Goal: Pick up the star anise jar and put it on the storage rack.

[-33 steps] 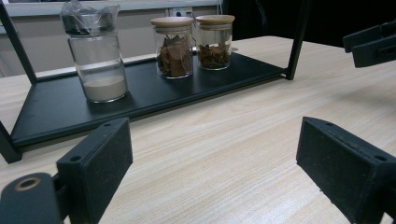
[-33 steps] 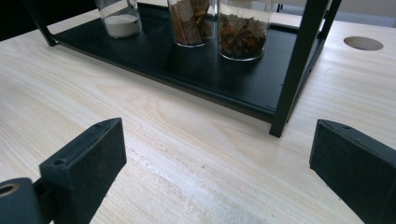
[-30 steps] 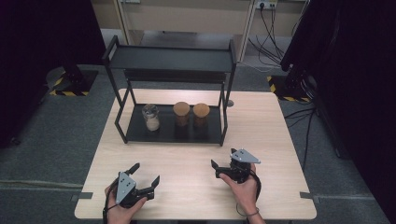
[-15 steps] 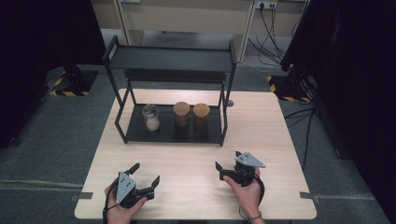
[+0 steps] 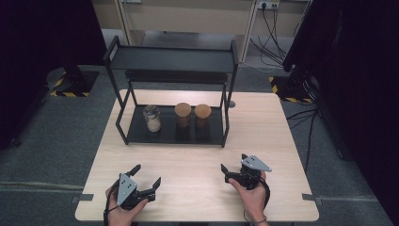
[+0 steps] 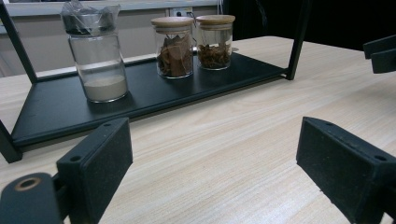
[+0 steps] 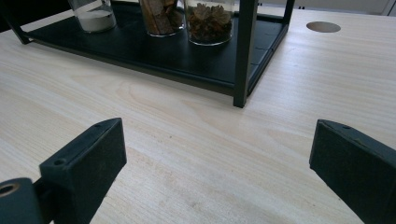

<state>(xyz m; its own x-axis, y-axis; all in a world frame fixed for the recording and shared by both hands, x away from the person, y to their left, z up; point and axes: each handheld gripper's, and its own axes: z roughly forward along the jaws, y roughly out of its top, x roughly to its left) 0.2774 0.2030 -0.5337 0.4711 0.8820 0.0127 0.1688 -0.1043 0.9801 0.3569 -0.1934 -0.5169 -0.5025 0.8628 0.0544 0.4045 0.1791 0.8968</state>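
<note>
In the high view we see the left gripper at the lower left of the frame, held low over the wooden table near its front edge, its jaws spread wide with nothing between them and aimed up and to the right. The left hand wraps the body from below, the forearm entering at the bottom edge. At the lower right of the frame the right gripper sits in the right hand, its grey plate tilted toward the right, its jaws parted and empty, pointing up and to the left. The two grippers are well apart, with bare tabletop between them. In the upper middle of the frame stands the black rack, and on its lower shelf three jars stand upright in a row: the jar of white powder at the left, then the jar of brown pieces and the jar of dried bits, these two close beside each other under wooden lids. In the left gripper view the jars fill the upper left; in the right gripper view they line the top edge, behind a rack leg. Both grippers are well short of the rack.
</note>
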